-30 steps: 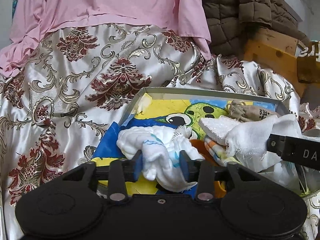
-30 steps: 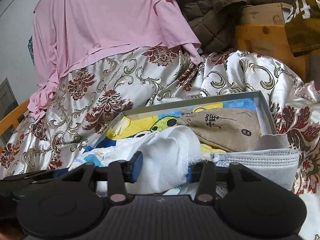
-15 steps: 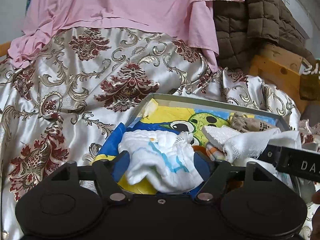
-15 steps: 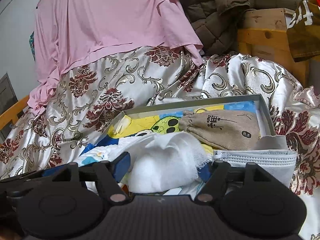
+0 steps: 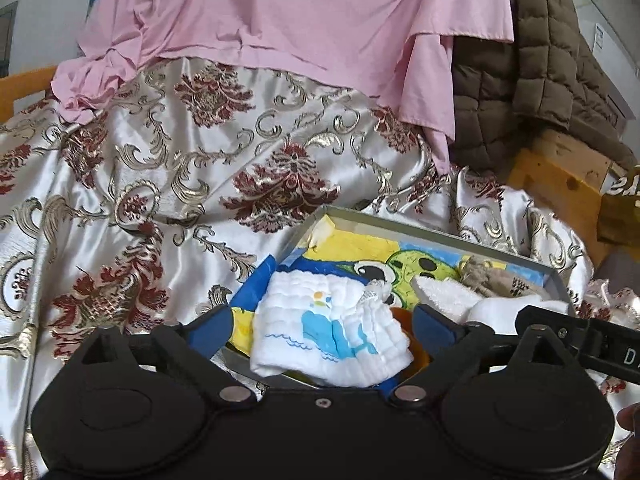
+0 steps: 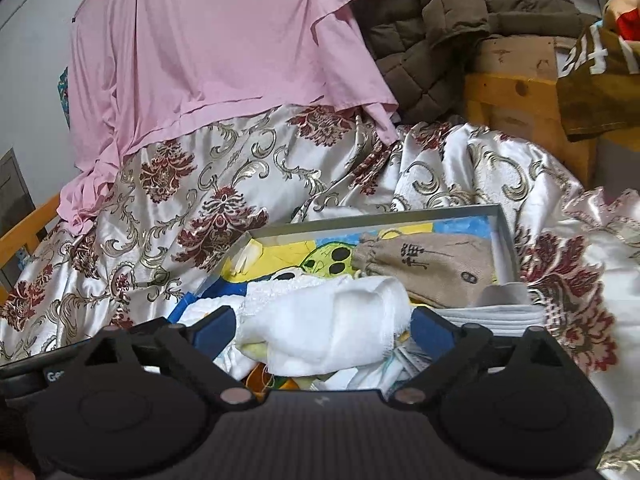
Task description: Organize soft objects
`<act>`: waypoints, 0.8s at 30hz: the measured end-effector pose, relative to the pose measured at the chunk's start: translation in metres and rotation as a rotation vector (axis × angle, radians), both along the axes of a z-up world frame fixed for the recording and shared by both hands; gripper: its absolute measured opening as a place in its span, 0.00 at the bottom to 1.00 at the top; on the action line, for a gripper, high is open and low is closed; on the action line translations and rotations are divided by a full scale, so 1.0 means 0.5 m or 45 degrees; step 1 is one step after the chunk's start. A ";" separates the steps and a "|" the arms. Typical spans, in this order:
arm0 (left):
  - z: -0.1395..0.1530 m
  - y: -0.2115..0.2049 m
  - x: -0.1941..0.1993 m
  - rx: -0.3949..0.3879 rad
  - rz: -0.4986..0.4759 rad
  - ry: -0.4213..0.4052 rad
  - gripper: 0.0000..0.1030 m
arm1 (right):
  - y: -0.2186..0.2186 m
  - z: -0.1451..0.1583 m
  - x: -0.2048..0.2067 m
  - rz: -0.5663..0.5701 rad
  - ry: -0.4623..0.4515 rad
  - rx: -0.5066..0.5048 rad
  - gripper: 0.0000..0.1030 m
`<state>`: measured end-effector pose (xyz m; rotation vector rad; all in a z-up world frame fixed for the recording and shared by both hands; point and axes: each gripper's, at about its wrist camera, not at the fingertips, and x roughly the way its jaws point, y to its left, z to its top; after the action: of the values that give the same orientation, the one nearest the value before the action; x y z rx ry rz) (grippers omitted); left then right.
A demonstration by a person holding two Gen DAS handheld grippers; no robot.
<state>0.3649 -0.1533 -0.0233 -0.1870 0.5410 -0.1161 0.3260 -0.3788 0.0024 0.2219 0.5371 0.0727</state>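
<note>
Currently both claws spread wide, gripping nothing. Left claw [image 5: 322, 326] poised just over the near-left corner of a shallow grey box [image 5: 440, 236]; blue pads either side of a folded white cloth with a blue whale print [image 5: 328, 340], not touching it. Whale cloth resting in that corner of the box, draped partly over the near rim. Right claw [image 6: 322, 326] likewise released, pads flanking a crumpled plain white cloth [image 6: 328, 328] without contact; that cloth lying on top of other fabrics in the near half of the box [image 6: 502, 236]. Beige drawstring pouch with dark printed marks [image 6: 432, 268] lying in the far-right part of the box, beyond the white cloth. Pale grey folded item [image 6: 508, 308] at the near-right edge, just beside the pouch. Box bottom lined with a yellow, blue and green cartoon picture [image 6: 320, 258]. Box sitting on a glossy cream bedspread with red and gold floral pattern [image 5: 180, 184]. Pink garment [image 5: 300, 20] draped over the far side of the bedspread; brown quilted jacket [image 5: 532, 80] to its right, over a wooden frame [image 5: 560, 180]. Right claw's black arm [image 5: 580, 340] visible in the left wrist view, close beside the left claw.
</note>
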 end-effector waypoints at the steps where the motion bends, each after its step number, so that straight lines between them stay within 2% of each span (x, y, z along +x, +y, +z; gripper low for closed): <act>1: 0.006 0.001 -0.006 -0.003 -0.002 -0.005 0.95 | -0.003 0.006 -0.006 -0.005 -0.006 0.001 0.97; 12: 0.053 -0.006 -0.060 -0.031 -0.004 -0.045 0.99 | -0.030 0.045 -0.062 -0.072 -0.044 0.011 1.00; 24: 0.068 0.000 -0.113 -0.018 0.045 -0.071 0.99 | -0.022 0.064 -0.112 -0.097 -0.079 -0.023 1.00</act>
<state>0.3083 -0.1531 0.0107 -0.2065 0.4810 -0.0905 0.2698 -0.3895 0.0343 0.2215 0.4670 0.0004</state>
